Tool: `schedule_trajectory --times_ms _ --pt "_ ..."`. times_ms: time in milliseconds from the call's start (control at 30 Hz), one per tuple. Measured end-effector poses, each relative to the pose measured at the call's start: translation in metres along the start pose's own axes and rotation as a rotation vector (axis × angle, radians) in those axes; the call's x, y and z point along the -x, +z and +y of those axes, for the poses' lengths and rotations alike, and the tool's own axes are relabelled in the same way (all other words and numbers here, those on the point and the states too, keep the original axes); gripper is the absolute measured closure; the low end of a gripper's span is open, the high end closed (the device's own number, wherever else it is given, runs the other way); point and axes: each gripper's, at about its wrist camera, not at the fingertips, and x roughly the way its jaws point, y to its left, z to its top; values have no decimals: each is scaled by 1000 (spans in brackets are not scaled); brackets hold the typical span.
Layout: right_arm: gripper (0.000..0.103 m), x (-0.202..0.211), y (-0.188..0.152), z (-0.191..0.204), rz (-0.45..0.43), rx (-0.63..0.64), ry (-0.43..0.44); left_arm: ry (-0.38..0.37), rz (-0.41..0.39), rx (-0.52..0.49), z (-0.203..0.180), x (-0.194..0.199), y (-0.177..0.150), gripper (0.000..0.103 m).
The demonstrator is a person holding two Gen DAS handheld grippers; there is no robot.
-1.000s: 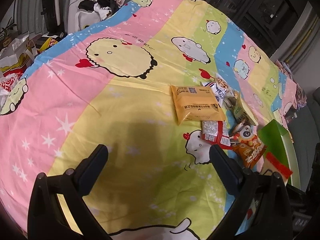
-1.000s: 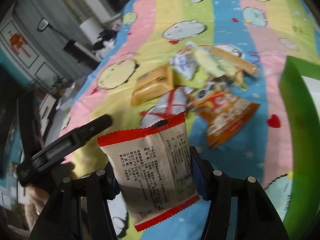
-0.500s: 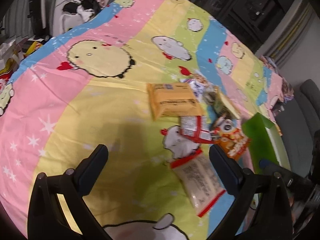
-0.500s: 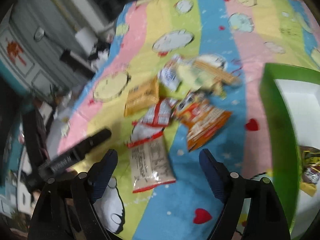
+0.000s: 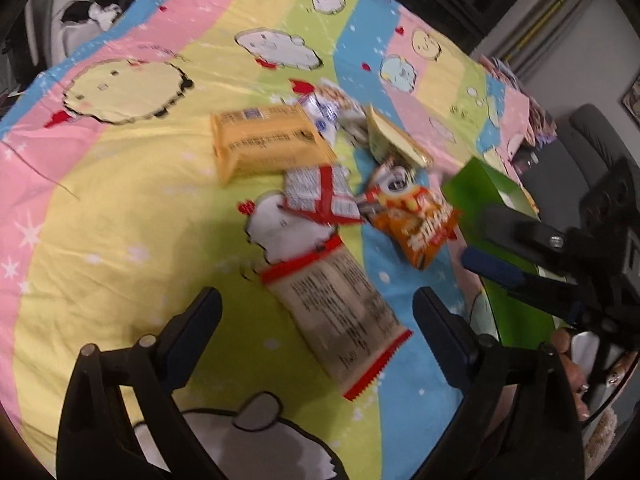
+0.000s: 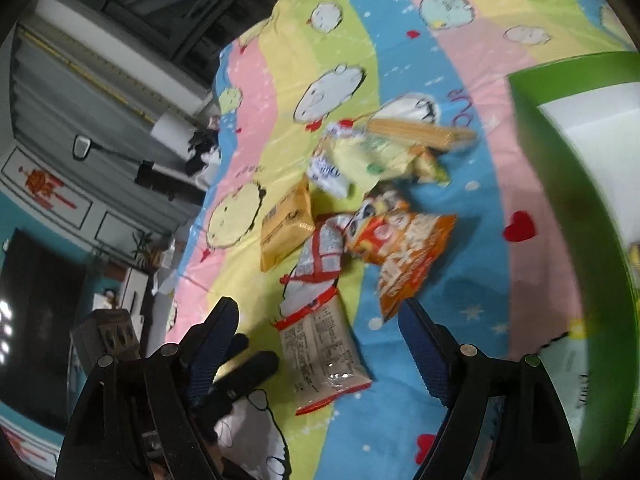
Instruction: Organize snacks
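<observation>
A beige snack packet with red ends (image 5: 340,316) lies flat on the cartoon bedsheet, just ahead of my open left gripper (image 5: 316,320); it also shows in the right wrist view (image 6: 324,356). My right gripper (image 6: 320,332) is open and empty above it. Beyond lies a pile: an orange packet (image 5: 264,140), a red-and-white packet (image 5: 320,196), an orange chip bag (image 5: 416,224) and a yellow-green packet (image 5: 394,140). The pile shows in the right wrist view around the chip bag (image 6: 404,252).
A green box (image 6: 560,168) with a white inside stands at the right; in the left wrist view its green wall (image 5: 484,188) sits behind the right gripper's fingers (image 5: 504,228). Furniture and clutter lie past the bed's far left edge.
The right gripper opened and let go of the beige packet, which now lies on the sheet. Both cameras moved closer to the snack pile.
</observation>
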Motion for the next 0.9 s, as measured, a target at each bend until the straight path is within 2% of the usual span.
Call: schedule_trajectory --times_ms 167,233,300,400,567,633,733,900 --pt "32 -29 -9 6 102 25 -18 -13 60 -29 -12 -11 -7 25" --pt "33 -41 -12 6 138 25 -19 -2 71 -37 -15 -15 -10 29" --pt "34 -51 -15 4 167 21 -18 -10 82 -28 -15 -20 -12 38" --pt "34 -65 -21 3 207 17 -16 35 63 -77 -22 -23 -14 48" --pt "34 -66 -26 16 185 73 -61 37 33 -73 -21 -22 -15 48" --pt "34 -66 -27 17 189 69 -51 32 17 -58 -19 -18 -13 48" --pt "37 -64 -27 21 187 64 -30 45 -21 -89 -25 -12 -10 48" --pt "39 -43 -25 33 132 90 -25 41 -87 -123 -38 7 -7 48"
